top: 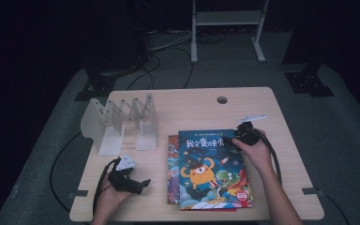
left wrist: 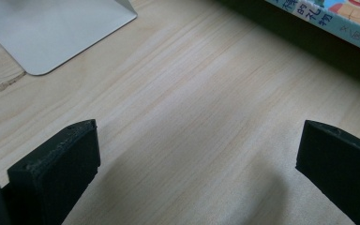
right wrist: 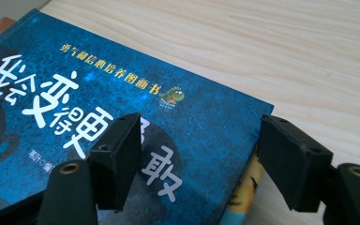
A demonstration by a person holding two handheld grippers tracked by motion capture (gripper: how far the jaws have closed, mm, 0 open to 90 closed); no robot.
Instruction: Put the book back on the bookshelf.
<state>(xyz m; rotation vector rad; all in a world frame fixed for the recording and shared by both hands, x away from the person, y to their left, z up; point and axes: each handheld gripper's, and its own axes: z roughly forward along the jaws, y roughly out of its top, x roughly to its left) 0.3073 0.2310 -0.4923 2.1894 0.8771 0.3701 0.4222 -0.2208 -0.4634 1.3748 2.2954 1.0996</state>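
Note:
A blue picture book (top: pixel 211 168) with a yellow monster on its cover lies flat on top of a second book (top: pixel 172 173) at the table's front middle. My right gripper (top: pixel 229 140) is at the blue book's far right corner. In the right gripper view its jaws straddle that corner of the blue book (right wrist: pixel 122 93), and the right gripper (right wrist: pixel 197 159) is open, with one jaw over the cover and the other past the edge. The lower book (right wrist: pixel 243 187) peeks out beneath. My left gripper (top: pixel 138 185) rests near the front left, and in its own view the left gripper (left wrist: pixel 197 159) is open over bare wood.
A white accordion-style book stand (top: pixel 122 122) sits at the back left of the wooden table (top: pixel 192 103); its base plate (left wrist: pixel 51 28) lies just ahead of the left jaws. A book's edge (left wrist: pixel 337 18) shows at the far right there. A cable hole (top: pixel 222 100) is near the far edge.

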